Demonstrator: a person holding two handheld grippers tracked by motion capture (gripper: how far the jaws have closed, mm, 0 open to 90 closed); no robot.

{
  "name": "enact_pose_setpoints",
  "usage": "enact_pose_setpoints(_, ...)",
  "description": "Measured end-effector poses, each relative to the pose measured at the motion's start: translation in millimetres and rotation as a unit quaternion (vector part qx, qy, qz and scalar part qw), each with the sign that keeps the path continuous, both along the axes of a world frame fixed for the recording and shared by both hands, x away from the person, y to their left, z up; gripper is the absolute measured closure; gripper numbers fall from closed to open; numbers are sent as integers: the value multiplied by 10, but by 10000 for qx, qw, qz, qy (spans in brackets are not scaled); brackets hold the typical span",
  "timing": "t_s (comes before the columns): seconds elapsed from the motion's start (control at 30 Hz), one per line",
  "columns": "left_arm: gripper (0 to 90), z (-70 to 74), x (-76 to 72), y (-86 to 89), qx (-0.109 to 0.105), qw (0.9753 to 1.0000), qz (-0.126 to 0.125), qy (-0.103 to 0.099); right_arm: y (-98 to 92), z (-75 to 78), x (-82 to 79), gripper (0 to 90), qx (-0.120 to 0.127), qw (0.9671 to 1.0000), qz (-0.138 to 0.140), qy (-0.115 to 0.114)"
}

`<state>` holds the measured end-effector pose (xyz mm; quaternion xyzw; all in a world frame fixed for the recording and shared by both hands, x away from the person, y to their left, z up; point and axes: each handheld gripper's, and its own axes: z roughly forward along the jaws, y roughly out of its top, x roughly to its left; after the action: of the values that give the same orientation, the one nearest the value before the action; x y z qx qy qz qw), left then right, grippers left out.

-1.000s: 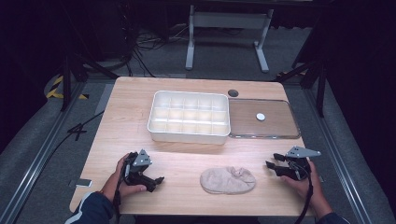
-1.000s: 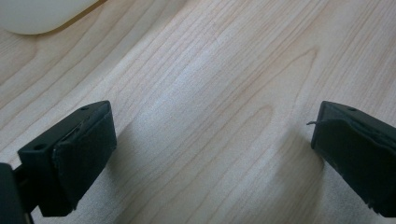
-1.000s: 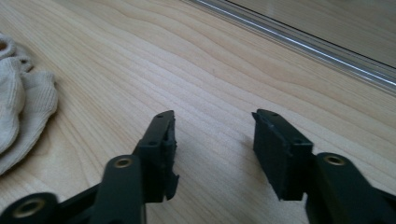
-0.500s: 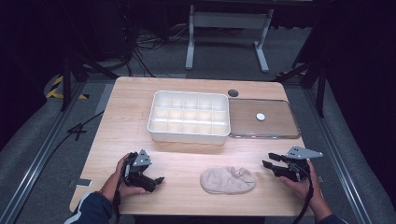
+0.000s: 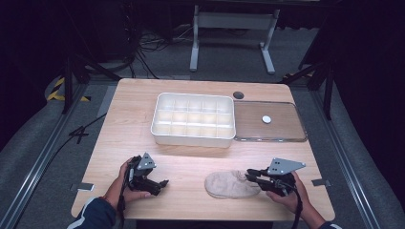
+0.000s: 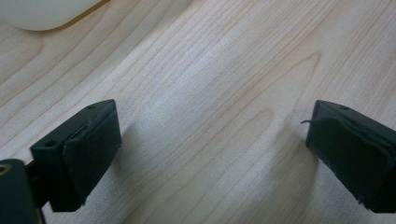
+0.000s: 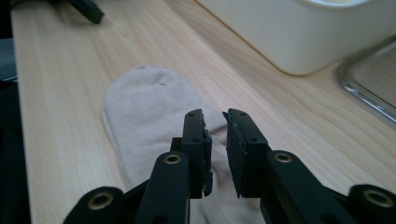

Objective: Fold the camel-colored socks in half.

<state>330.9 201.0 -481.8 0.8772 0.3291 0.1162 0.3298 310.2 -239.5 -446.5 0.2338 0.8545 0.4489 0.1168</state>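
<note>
A beige sock [image 5: 231, 184] lies flat on the wooden table near the front edge, right of centre. My right gripper [image 5: 249, 175] reaches it from the right, at the sock's right end. In the right gripper view the sock [image 7: 149, 107] runs away from the right gripper [image 7: 215, 116]. Its jaws stand almost together, with only a thin gap at the fabric's edge. My left gripper [image 5: 162, 183] rests at the front left, apart from the sock. The left gripper [image 6: 210, 144] is open over bare wood.
A white compartment tray [image 5: 193, 138] stands at the table's middle back, with a clear flat lid [image 5: 286, 133] bearing a white knob [image 5: 266, 119] to its right. A dark round hole [image 5: 238, 95] sits behind them. Bare wood separates the two grippers.
My right gripper has slid left onto the sock's right end and its jaws have narrowed. The left gripper has stayed in place.
</note>
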Motion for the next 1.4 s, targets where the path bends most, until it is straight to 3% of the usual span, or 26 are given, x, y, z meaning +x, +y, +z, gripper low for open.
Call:
enact_pose_setpoints(0.17, 81, 14, 1, 4, 18, 10000, 79, 14, 257, -91, -46, 883, -258, 9986, 452, 73)
enact_pose_setpoints(0.43, 197, 55, 67, -32, 40, 9993, 384, 32, 546, -278, -57, 887, -712, 9952, 646, 210)
enact_pose_setpoints(0.5, 282, 65, 87, -103, -261, 9990, 343, 154, 623, -302, -49, 888, -655, 9954, 663, 220)
enact_pose_setpoints(0.53, 306, 65, 87, -103, -261, 9990, 343, 154, 623, -302, -49, 888, -655, 9954, 663, 220)
enact_pose_setpoints(0.73, 369, 121, 48, -501, -698, 9974, -32, 170, 810, -327, -44, 890, -567, 9965, 593, 171)
enact_pose_setpoints(0.83, 371, 138, 27, -634, -718, 9972, -172, 125, 886, -323, -54, 890, -617, 9961, 627, 110)
enact_pose_setpoints(0.87, 356, 149, 10, -768, -776, 9966, -225, 148, 942, -323, -60, 890, -670, 9956, 648, 43)
enact_pose_setpoints(1.07, 340, 141, 5, -957, -780, 9963, -337, 128, 980, -321, -40, 890, -659, 9955, 683, 39)
enact_pose_setpoints(1.13, 334, 108, -4, -1020, -582, 9976, -355, 115, 995, -321, -44, 890, -697, 9952, 685, 2)
enact_pose_setpoints(1.23, 338, 75, 5, -1031, -475, 9981, -357, 172, 1000, -323, -54, 890, -719, 9950, 693, -69)
enact_pose_setpoints(1.4, 334, 53, -28, -1092, -235, 9992, -316, 81, 1003, -325, -51, 891, -710, 9952, 671, -68)
